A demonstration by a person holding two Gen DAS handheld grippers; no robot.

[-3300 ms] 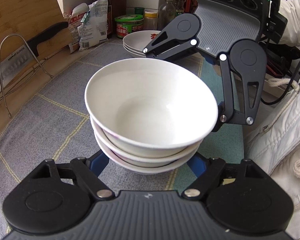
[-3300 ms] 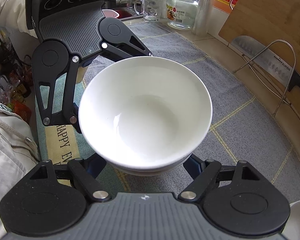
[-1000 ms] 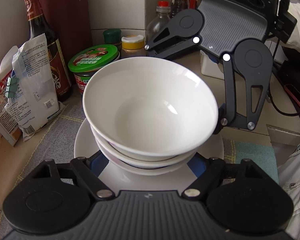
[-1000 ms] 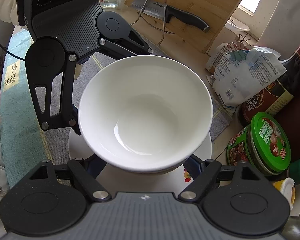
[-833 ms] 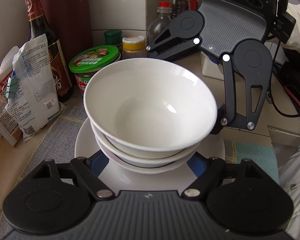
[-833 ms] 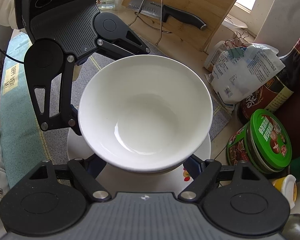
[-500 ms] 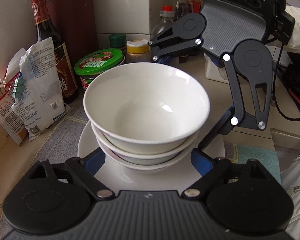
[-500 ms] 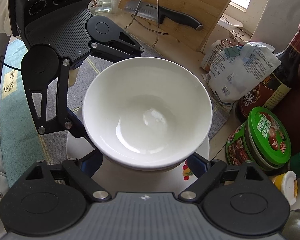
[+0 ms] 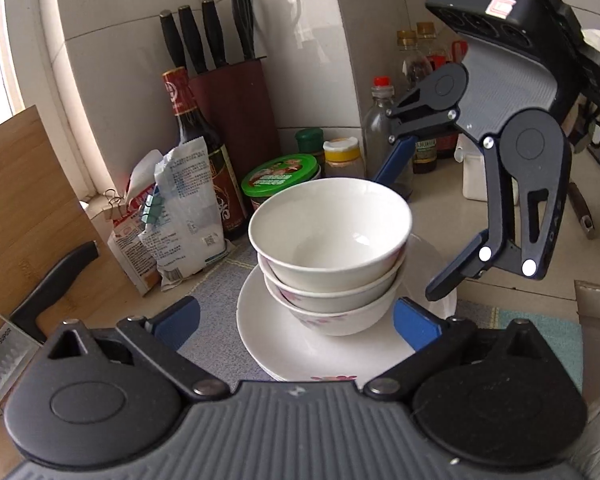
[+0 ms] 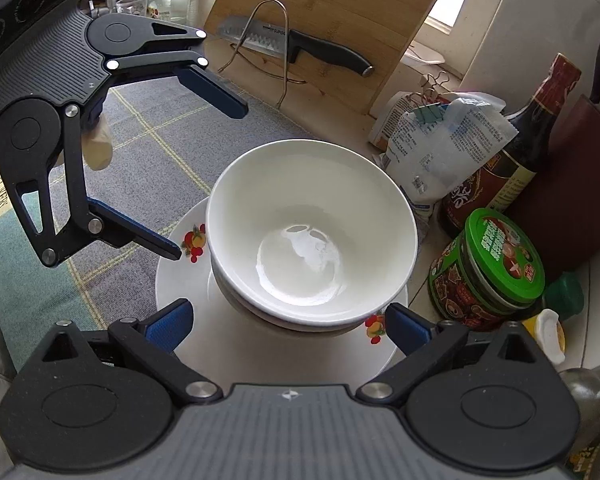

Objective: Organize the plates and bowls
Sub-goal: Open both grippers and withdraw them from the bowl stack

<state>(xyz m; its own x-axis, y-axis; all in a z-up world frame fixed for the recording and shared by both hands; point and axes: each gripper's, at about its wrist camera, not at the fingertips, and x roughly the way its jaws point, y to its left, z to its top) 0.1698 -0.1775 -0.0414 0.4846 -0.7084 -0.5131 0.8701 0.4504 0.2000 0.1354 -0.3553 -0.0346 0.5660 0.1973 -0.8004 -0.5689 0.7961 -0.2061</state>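
Observation:
Three white bowls (image 9: 330,248) are nested upright in a stack on a stack of white plates (image 9: 284,344) with fruit prints. The bowl stack also shows in the right wrist view (image 10: 312,236), on the plates (image 10: 180,272). My left gripper (image 9: 296,320) is open, its blue pads either side of the stack and apart from it. My right gripper (image 10: 286,328) is open too, pulled back from the bowls. Each gripper shows in the other's view, the right one (image 9: 416,224) beyond the bowls and the left one (image 10: 208,176) raised to the left.
A green-lidded jar (image 9: 280,180), a soy sauce bottle (image 9: 196,148), food bags (image 9: 180,212), a knife block (image 9: 232,100) and condiment bottles stand behind the plates. A cutting board (image 10: 320,28) with a knife on a wire rack (image 10: 276,44) leans at the counter's back. A grey mat (image 10: 140,140) covers the counter.
Both grippers have opened and let go of the bowl stack, which now rests on the plates. Both grippers have drawn back and up from it.

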